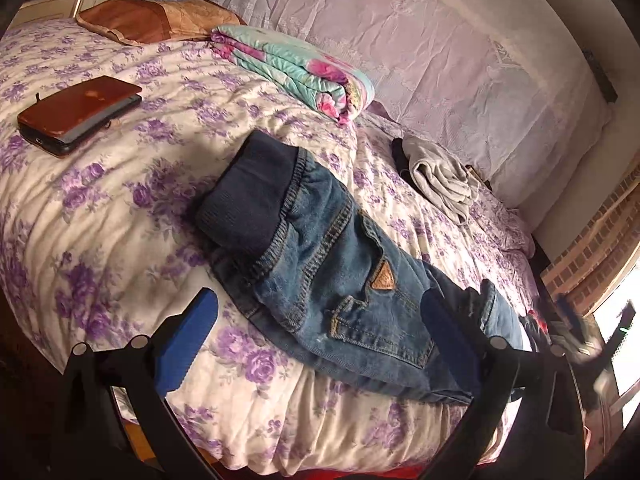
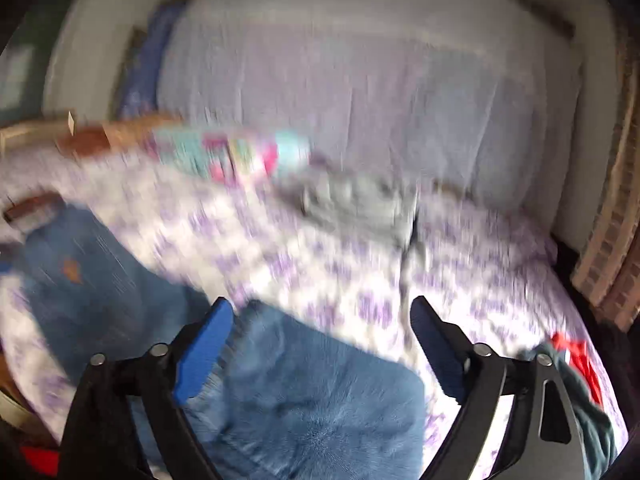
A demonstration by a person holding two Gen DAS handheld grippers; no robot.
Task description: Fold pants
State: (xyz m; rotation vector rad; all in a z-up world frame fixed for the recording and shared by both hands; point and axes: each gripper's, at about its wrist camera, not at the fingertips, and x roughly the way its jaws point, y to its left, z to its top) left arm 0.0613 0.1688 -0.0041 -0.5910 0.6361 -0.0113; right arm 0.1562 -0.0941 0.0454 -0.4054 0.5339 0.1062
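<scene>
Jeans [image 1: 344,280]: centre frame, lying on floral bedspread [image 1: 100,208]
Left gripper [image 1: 320,320]: jaws wide, empty
Right gripper [image 2: 322,324]: jaws wide, empty

bed [image 1: 120,208] w/ purple-floral quilt ahead of the jaws, lilac lace curtain [image 1: 400,40] behind it, brick wall [image 1: 592,256] and bright window [image 1: 624,344] far right

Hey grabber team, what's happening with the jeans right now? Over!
Both hand-held grippers open, left, right, nothing gripped. Jeans on the bedspread, not neatly folded. Nothing in the way.
</scene>
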